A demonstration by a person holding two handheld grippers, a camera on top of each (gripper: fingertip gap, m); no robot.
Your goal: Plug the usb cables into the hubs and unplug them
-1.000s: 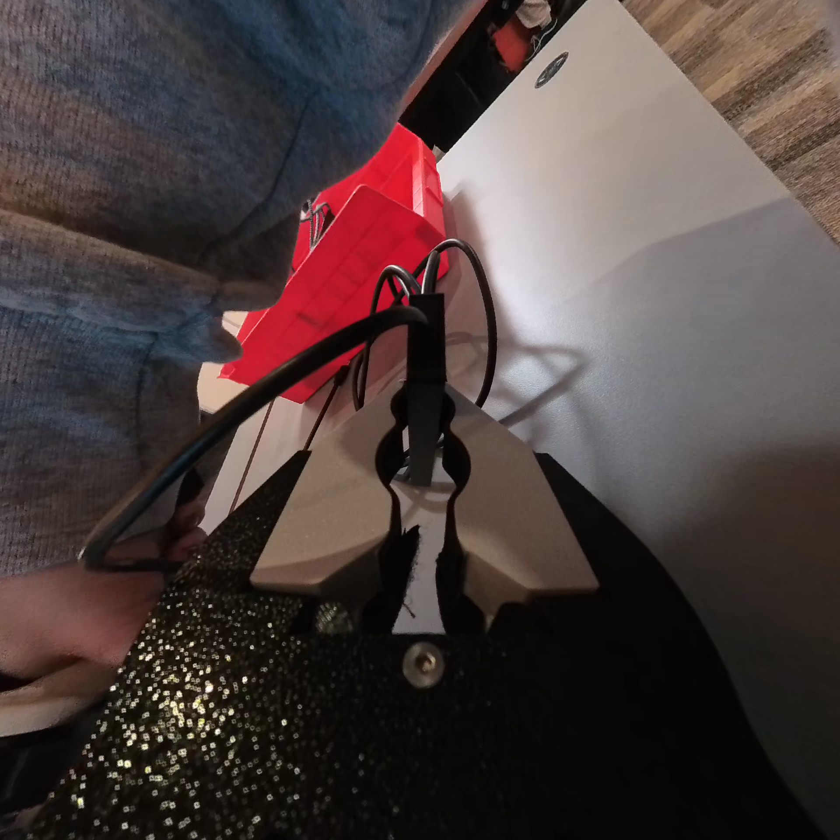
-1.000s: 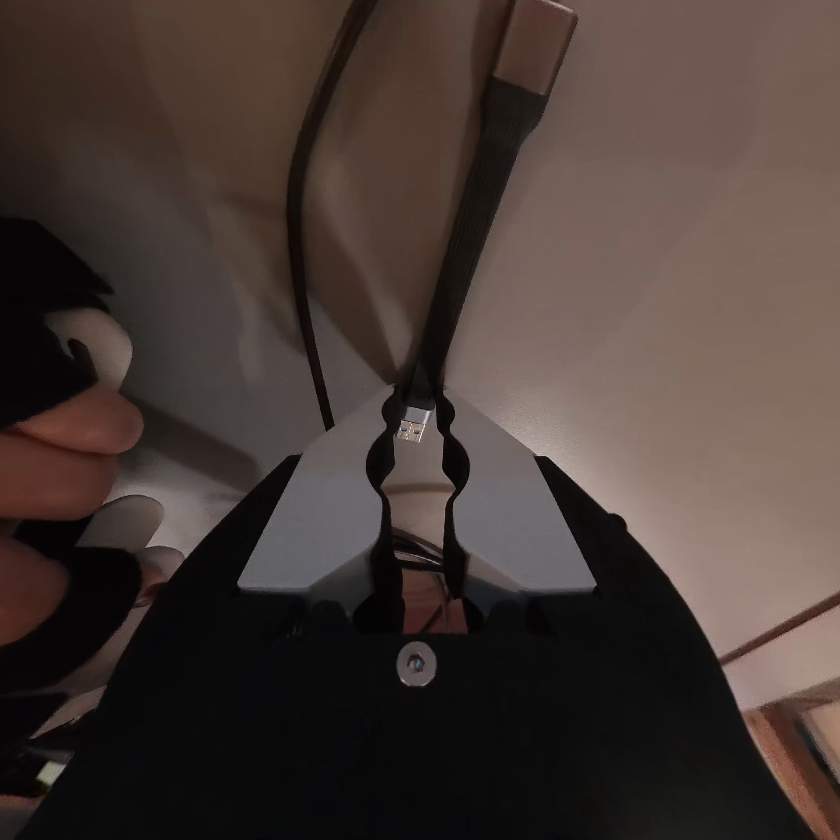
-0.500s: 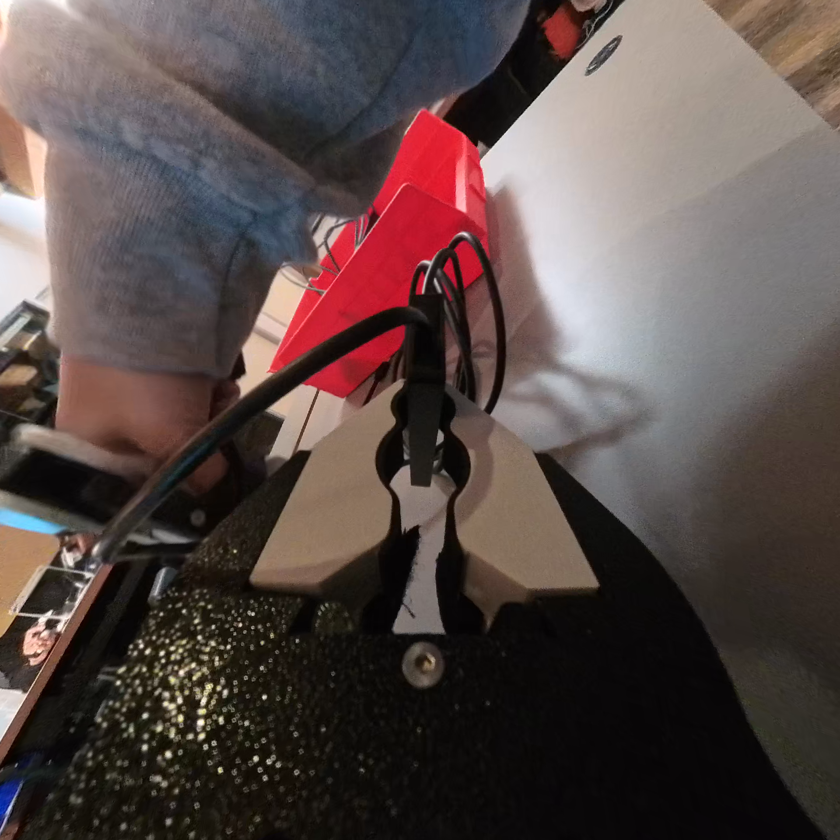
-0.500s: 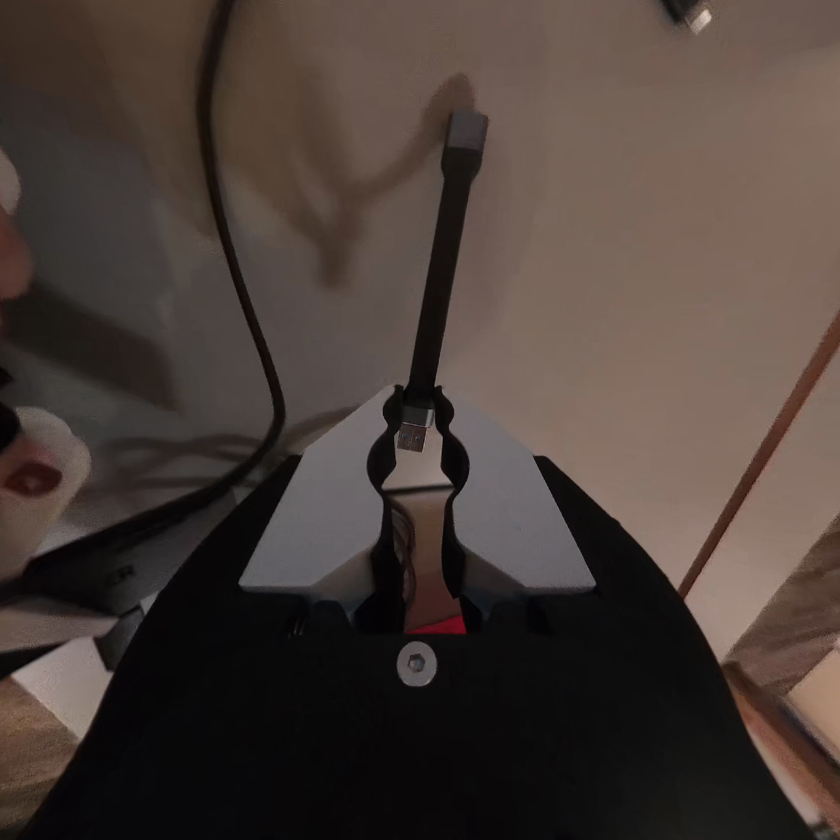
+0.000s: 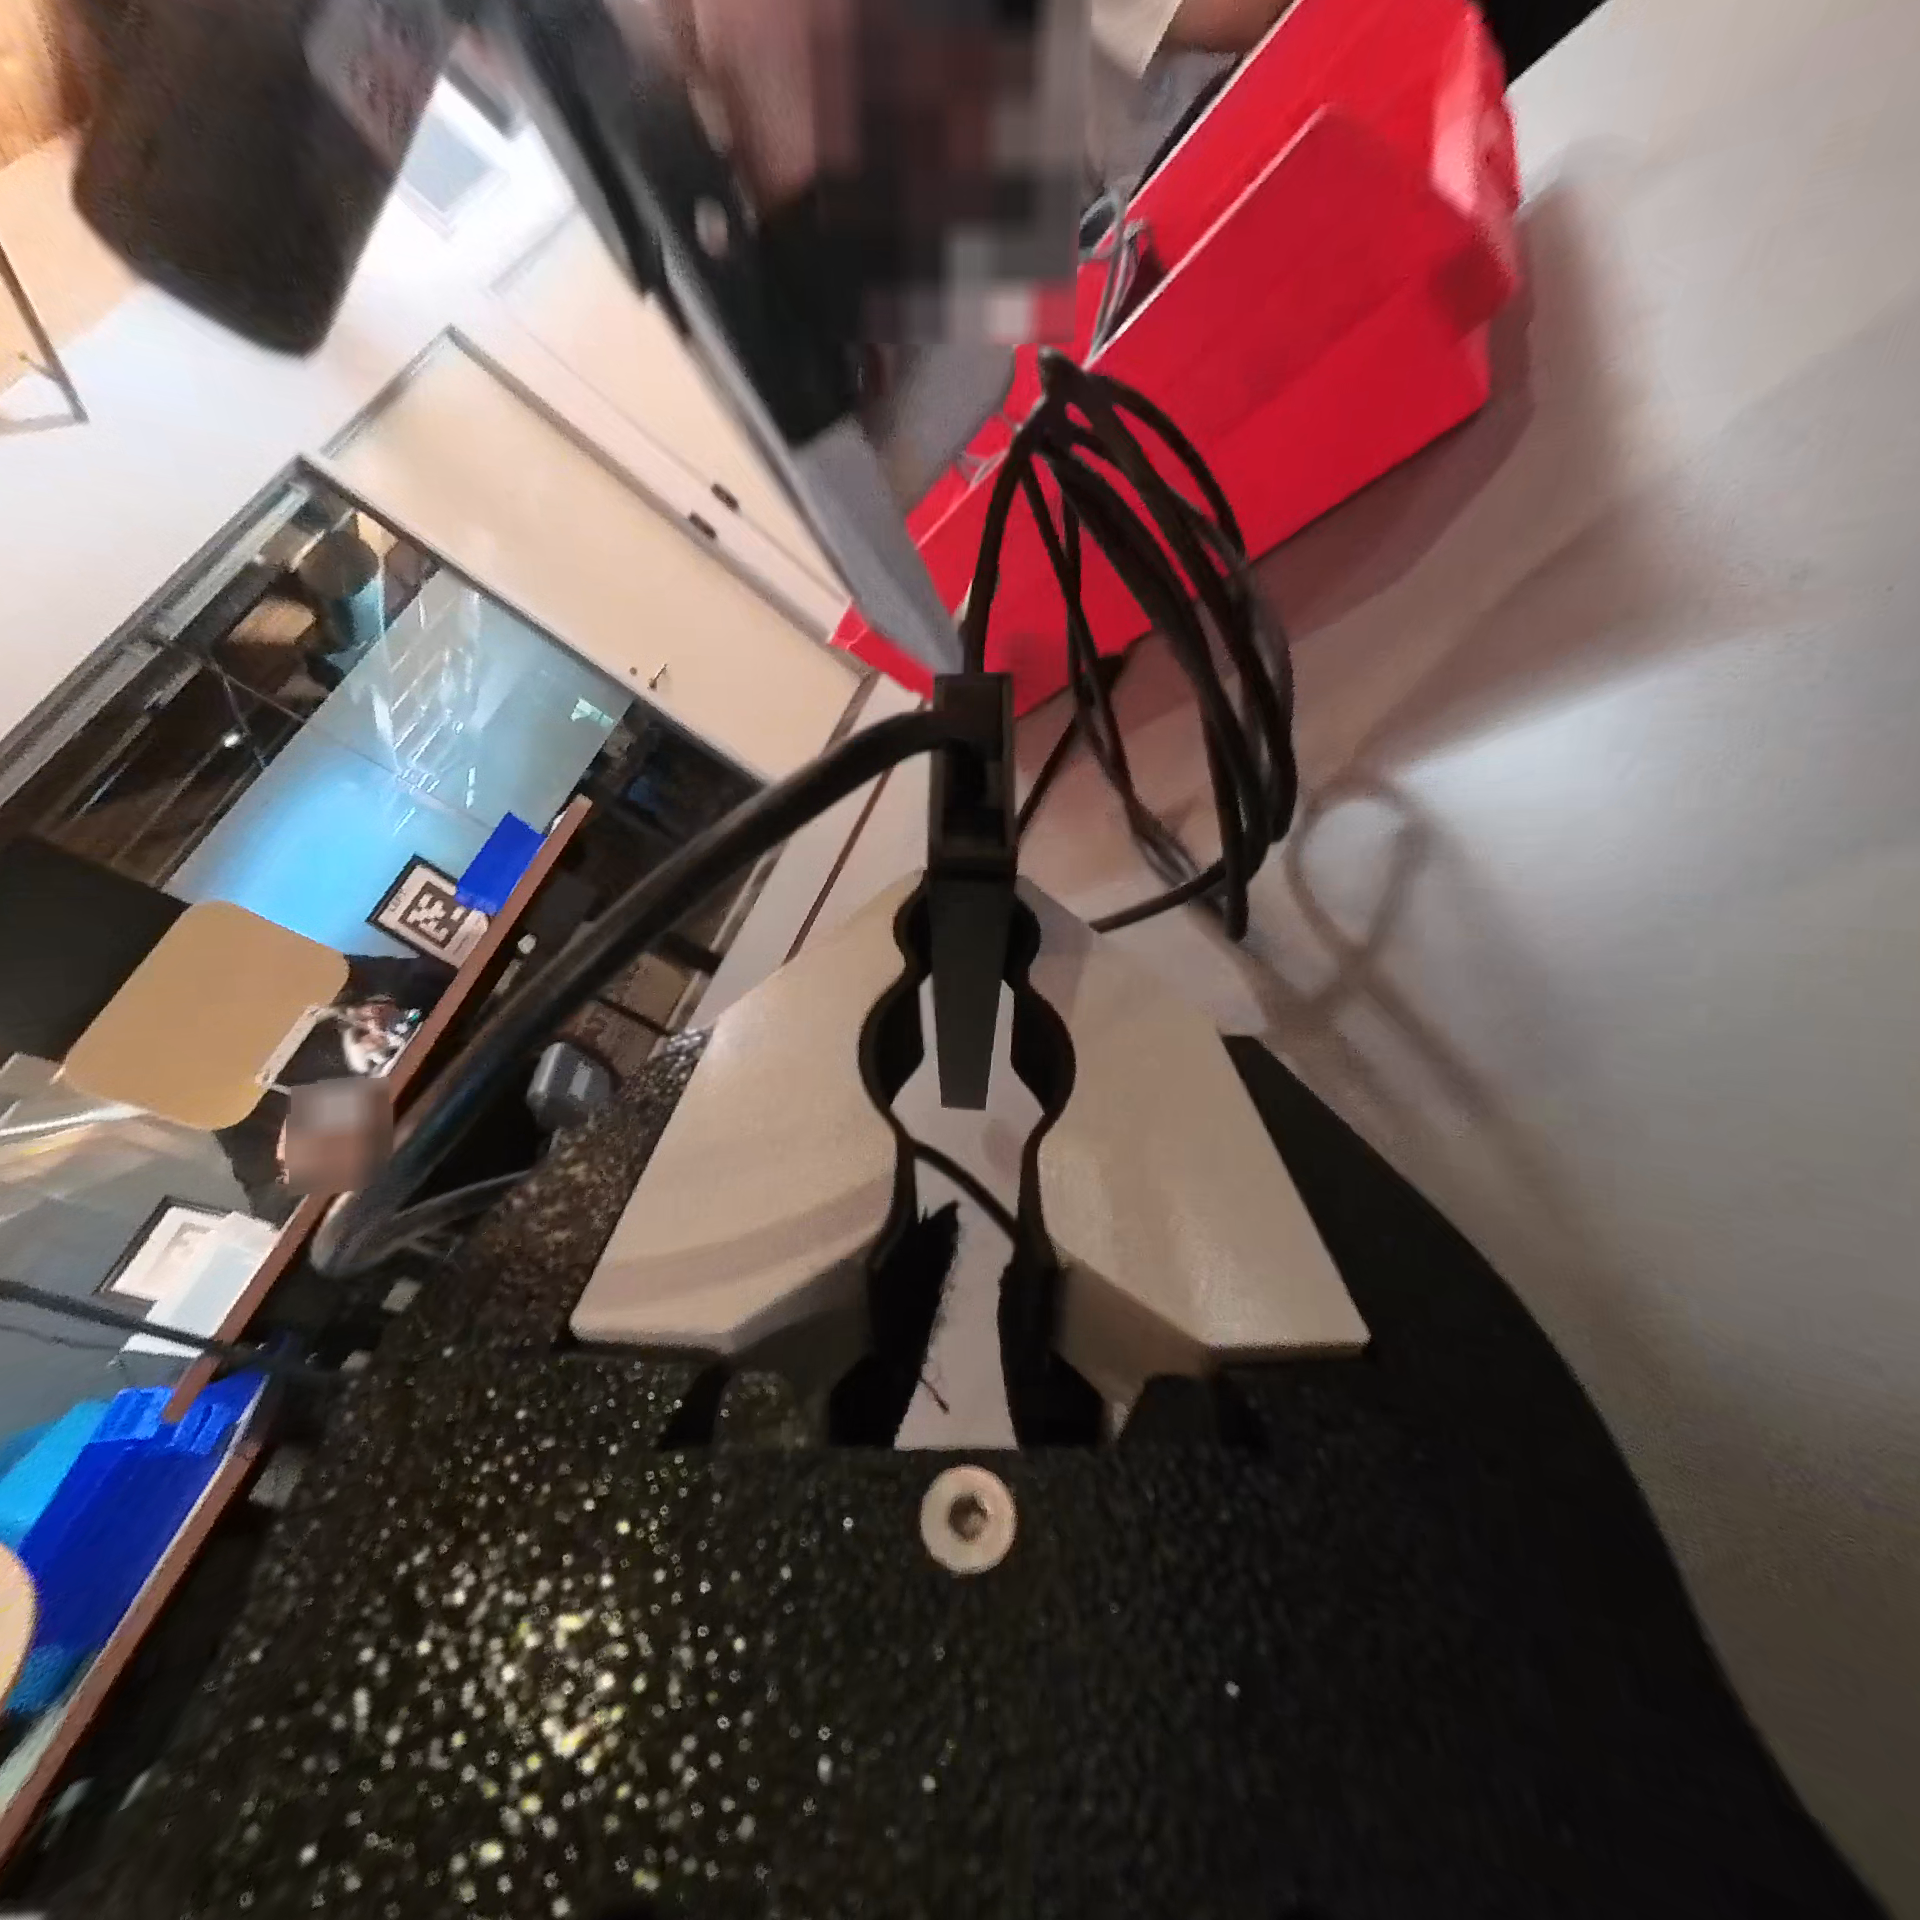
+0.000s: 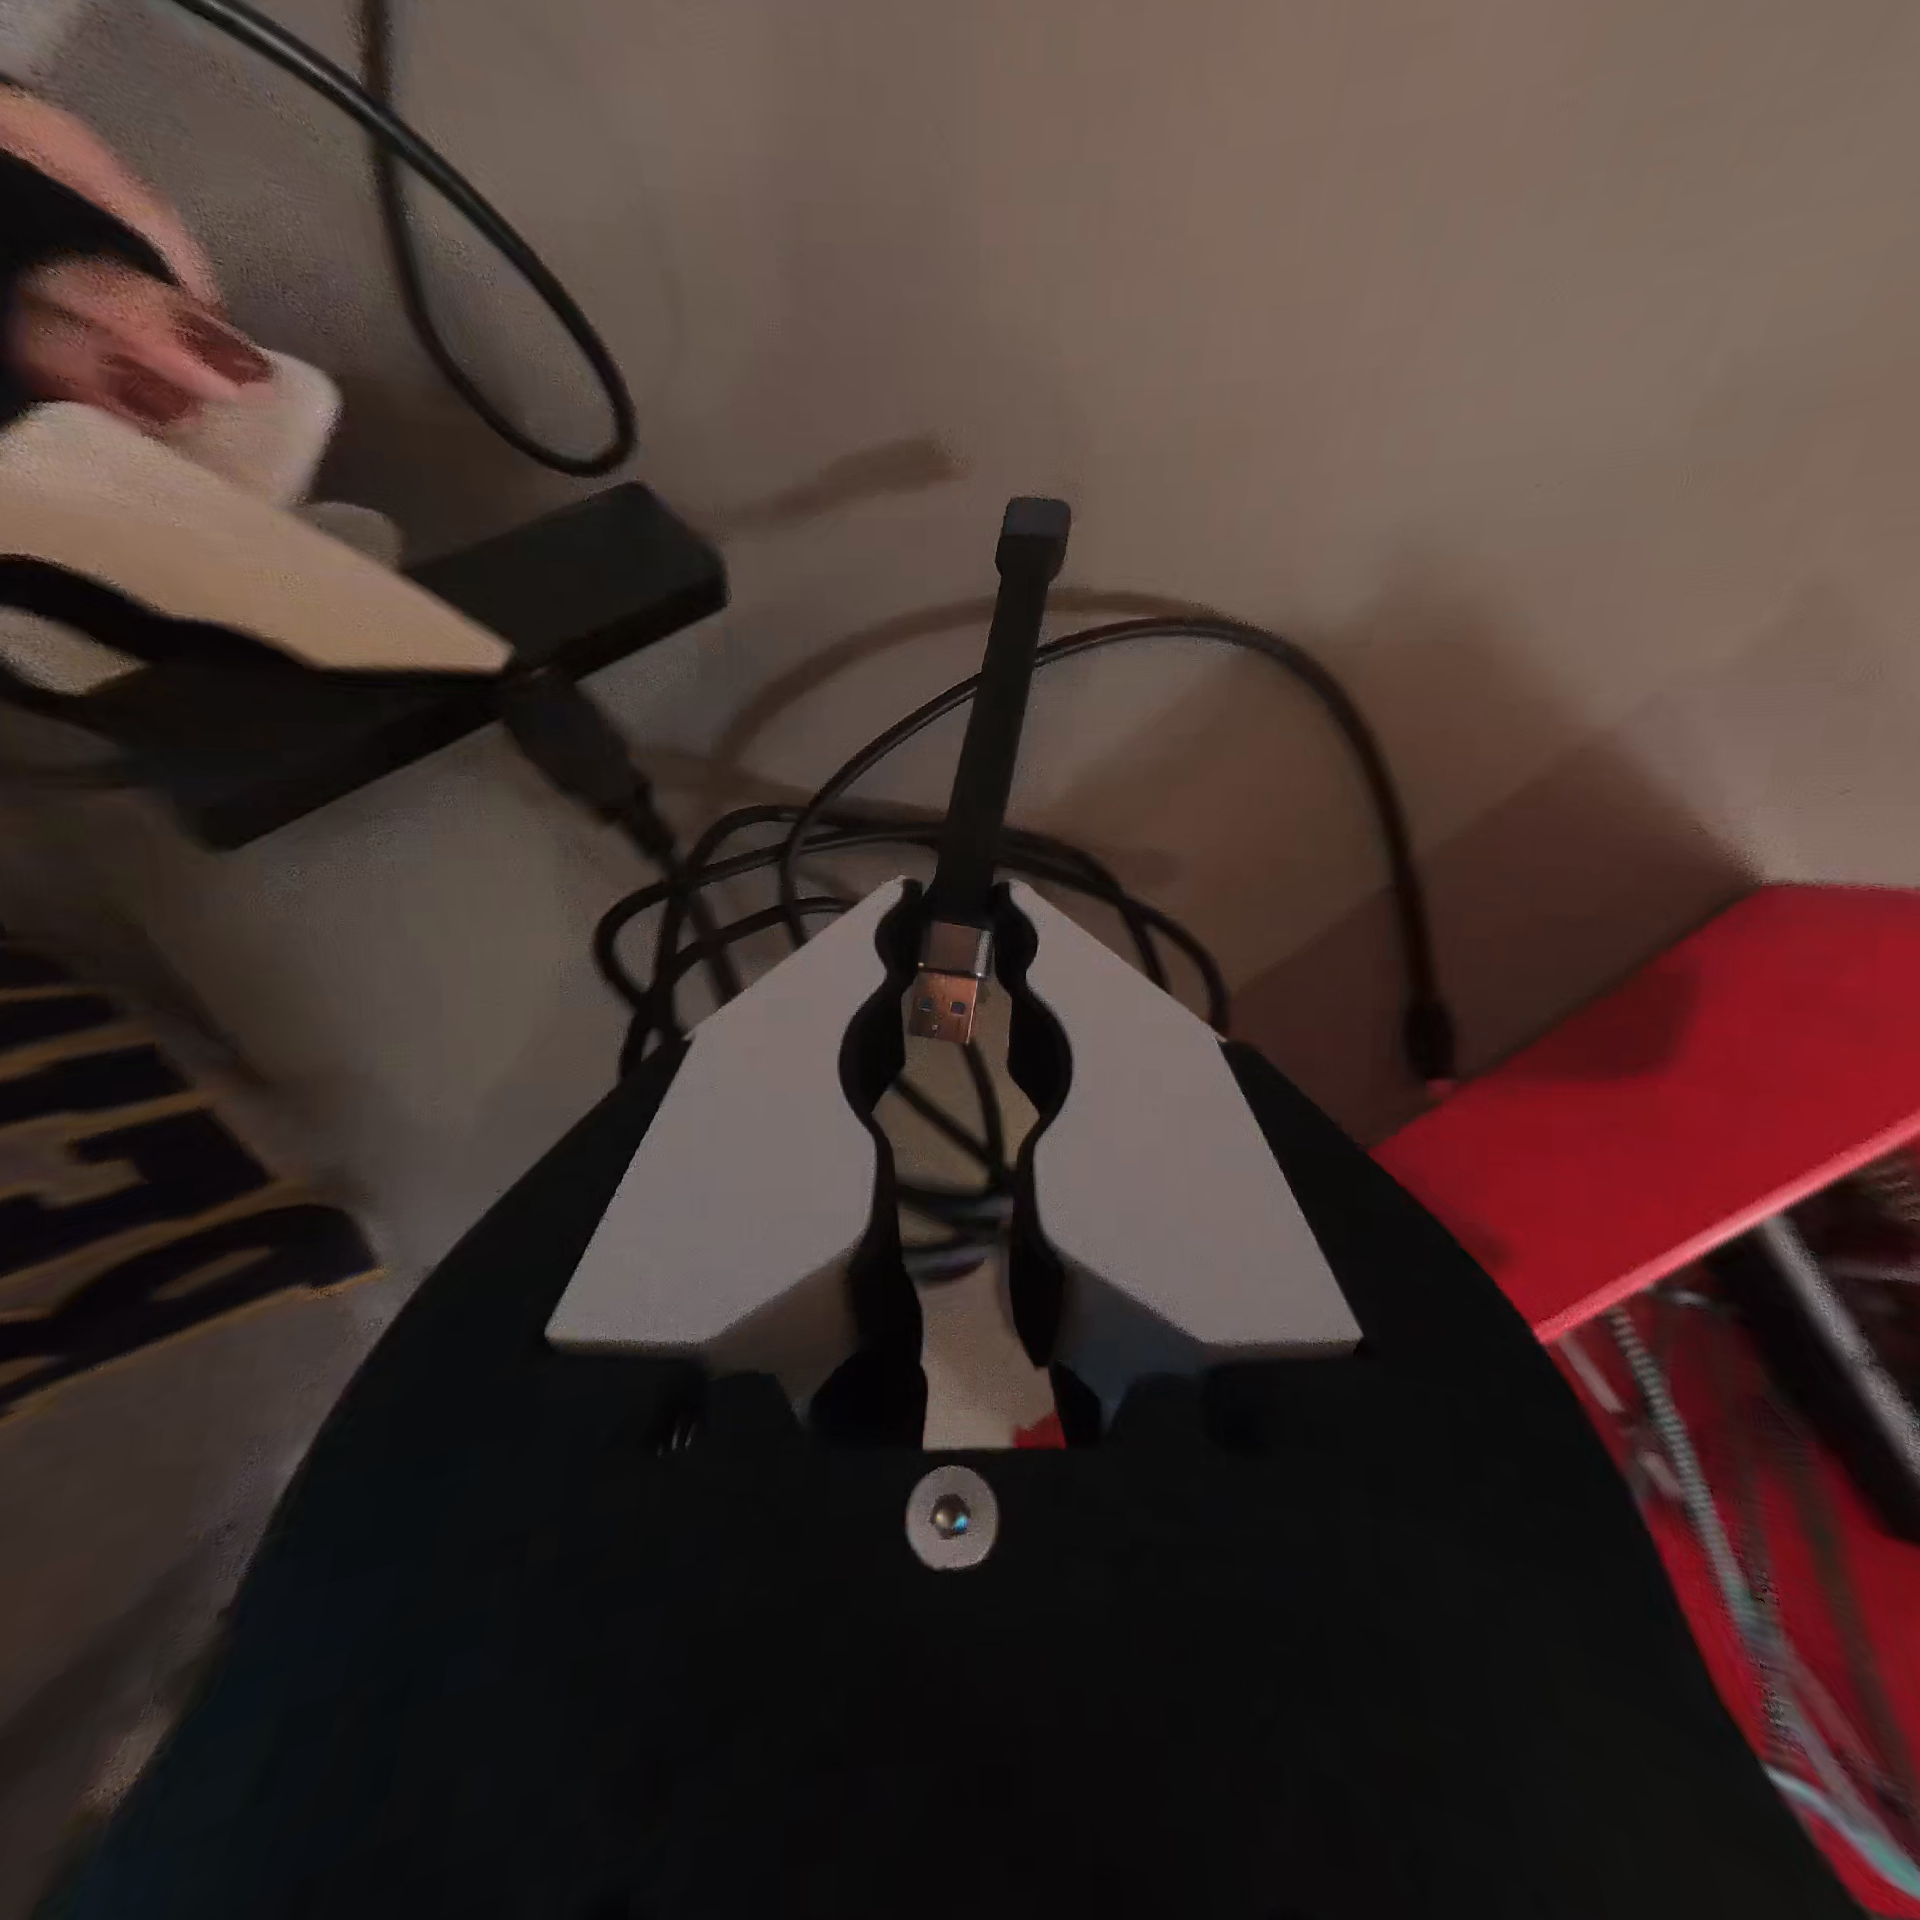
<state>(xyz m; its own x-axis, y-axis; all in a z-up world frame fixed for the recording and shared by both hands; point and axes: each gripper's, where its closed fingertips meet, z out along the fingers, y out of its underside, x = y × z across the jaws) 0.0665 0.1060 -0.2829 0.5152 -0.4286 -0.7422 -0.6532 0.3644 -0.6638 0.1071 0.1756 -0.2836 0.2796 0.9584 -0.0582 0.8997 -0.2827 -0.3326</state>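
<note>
In the left wrist view my left gripper (image 5: 971, 904) is shut on a thin black hub (image 5: 971, 831), seen edge-on, held above the white table (image 5: 1662, 935). A thick black cable (image 5: 644, 914) leaves the hub's far end to the left, and a bundle of thin black cables (image 5: 1174, 623) hangs behind it. In the right wrist view my right gripper (image 6: 956, 894) is shut on a short flat black USB cable (image 6: 997, 707). Its silver plug (image 6: 948, 1003) points back between the jaws. The same hub (image 6: 582, 592) shows at left, held in the left gripper's white fingers (image 6: 239, 582).
Red bins (image 5: 1330, 312) stand on the table behind the hub; a red bin (image 6: 1662, 1143) with parts inside is at the right wrist view's right. A coil of black cables (image 6: 1195, 665) lies on the table (image 6: 1351, 312) under the short cable. There is about 9 centimeters between the tips of the two grippers.
Both grippers have swung round, each keeping its hold. The sleeve has left the left view. The hub, the cable coil and the red bin have come into the right view.
</note>
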